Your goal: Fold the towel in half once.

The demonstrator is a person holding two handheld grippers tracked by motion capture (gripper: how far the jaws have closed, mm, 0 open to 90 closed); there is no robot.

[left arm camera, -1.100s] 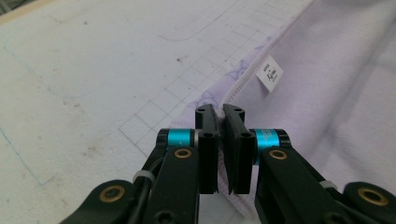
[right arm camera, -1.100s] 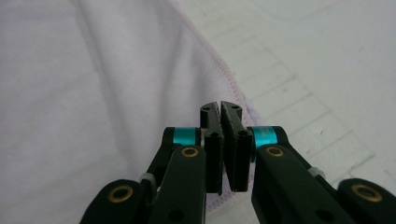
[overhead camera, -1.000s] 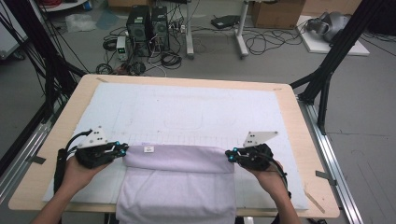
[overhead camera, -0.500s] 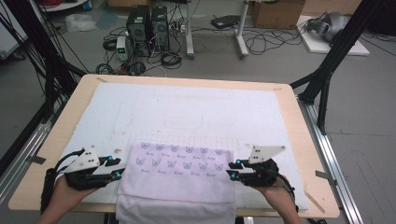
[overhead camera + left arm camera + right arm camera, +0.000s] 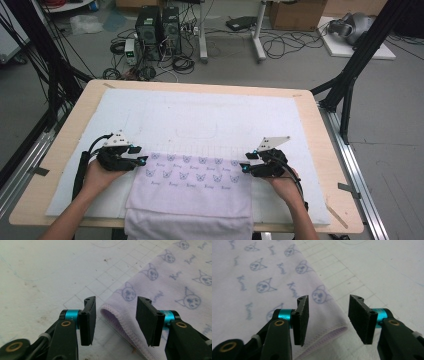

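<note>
A lavender towel [image 5: 192, 185] printed with cat faces lies flat on the white gridded mat [image 5: 215, 115], and its near part hangs over the table's front edge. My left gripper [image 5: 142, 161] sits at the towel's far left corner and my right gripper [image 5: 243, 168] at its far right corner. In the left gripper view the jaws [image 5: 116, 301] stand apart with the hemmed towel corner [image 5: 110, 312] lying loose between them. The right gripper view has the same: jaws [image 5: 329, 298] apart over the other corner [image 5: 334, 326], pads off the cloth. Both pairs of jaws have just been opening.
The mat covers most of the wooden table [image 5: 75, 115]. Black frame legs [image 5: 350, 75] stand at both sides, with metal rails [image 5: 357, 175] along the table. Computer towers [image 5: 160, 25] and cables lie on the floor beyond the far edge.
A second ago both grippers held the towel's far edge raised as a bulging fold. It now lies flat with the print up, the hands have sunk, and both jaws have let go.
</note>
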